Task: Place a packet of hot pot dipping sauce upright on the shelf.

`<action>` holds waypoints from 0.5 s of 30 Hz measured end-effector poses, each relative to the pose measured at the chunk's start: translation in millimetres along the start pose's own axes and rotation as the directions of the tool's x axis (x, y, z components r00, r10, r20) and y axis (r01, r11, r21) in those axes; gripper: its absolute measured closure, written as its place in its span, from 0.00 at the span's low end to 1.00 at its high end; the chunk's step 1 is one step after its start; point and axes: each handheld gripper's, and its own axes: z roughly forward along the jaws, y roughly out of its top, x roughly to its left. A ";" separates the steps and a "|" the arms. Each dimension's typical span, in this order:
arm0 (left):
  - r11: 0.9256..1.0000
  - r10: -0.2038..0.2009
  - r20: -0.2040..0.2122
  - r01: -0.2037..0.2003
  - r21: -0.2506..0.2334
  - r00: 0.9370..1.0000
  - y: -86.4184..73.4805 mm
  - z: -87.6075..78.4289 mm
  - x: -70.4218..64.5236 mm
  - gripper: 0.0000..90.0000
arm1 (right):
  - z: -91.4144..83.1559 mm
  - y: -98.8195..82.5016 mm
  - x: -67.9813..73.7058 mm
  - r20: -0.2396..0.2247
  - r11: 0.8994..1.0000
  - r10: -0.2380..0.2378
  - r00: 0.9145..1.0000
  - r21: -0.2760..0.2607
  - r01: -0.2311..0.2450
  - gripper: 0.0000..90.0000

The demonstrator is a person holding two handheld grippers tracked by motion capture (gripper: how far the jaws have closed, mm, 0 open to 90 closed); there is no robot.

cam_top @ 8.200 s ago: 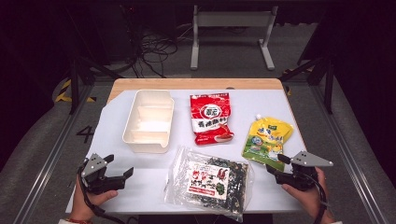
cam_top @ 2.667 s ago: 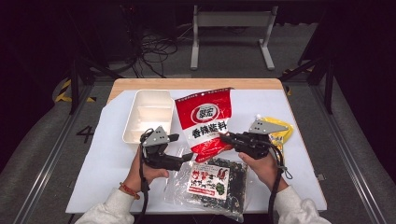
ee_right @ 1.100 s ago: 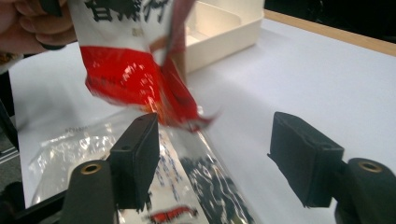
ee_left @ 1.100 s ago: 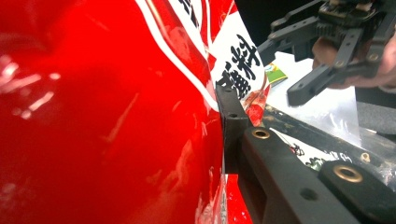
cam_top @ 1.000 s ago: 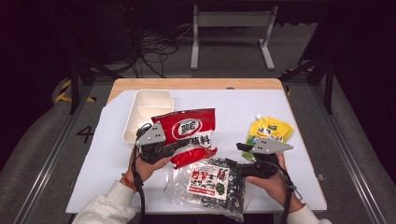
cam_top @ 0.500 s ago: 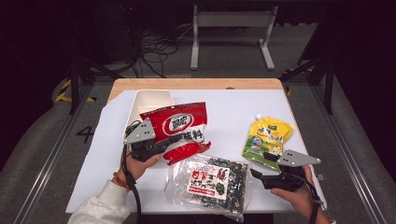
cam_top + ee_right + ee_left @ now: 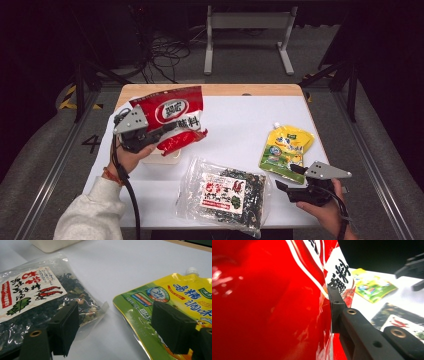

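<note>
My left gripper (image 7: 164,132) is shut on a red seasoning packet (image 7: 172,112), holding it tilted in the air above the white tray (image 7: 163,159) at the table's left. In the left gripper view the red packet (image 7: 262,302) is close up, with one black jaw pressed against it. My right gripper (image 7: 287,179) stands open low over the front right of the table. Its jaws have just been opening and nothing is between them. In the right gripper view its jaws (image 7: 115,325) straddle bare table between the clear seaweed bag (image 7: 32,295) and the yellow spout pouch (image 7: 175,295).
The seaweed bag (image 7: 225,195) lies at the front middle of the white table (image 7: 240,120). To its right is the yellow pouch (image 7: 286,150). The tray is mostly hidden under the red packet. Dark floor, cables and a metal stand lie beyond the far edge.
The left gripper has carried the red packet leftward and up, over the tray. The right hand has pulled back to the front right corner, and its jaws stand wider apart.
</note>
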 end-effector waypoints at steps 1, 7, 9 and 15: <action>1.000 0.004 -0.013 -0.004 0.003 1.000 1.7 -1.5 5.7 0.98 | -0.2 -0.2 -0.3 0.000 1.000 0.003 1.000 -0.002 -0.003 0.26; 0.999 0.017 -0.066 -0.014 0.036 0.998 6.0 -4.8 34.9 0.98 | -2.9 -4.2 -0.7 0.008 1.000 0.011 1.000 0.005 -0.011 0.27; 0.999 0.012 -0.078 -0.009 0.043 0.997 6.0 -3.4 43.8 0.98 | -6.3 -8.8 -1.2 0.018 1.000 0.017 1.000 0.011 -0.017 0.27; 0.995 0.032 -0.122 -0.020 0.102 0.992 4.4 11.5 72.5 0.98 | -13.4 -18.7 -3.3 0.048 0.999 0.044 0.998 0.025 -0.046 0.27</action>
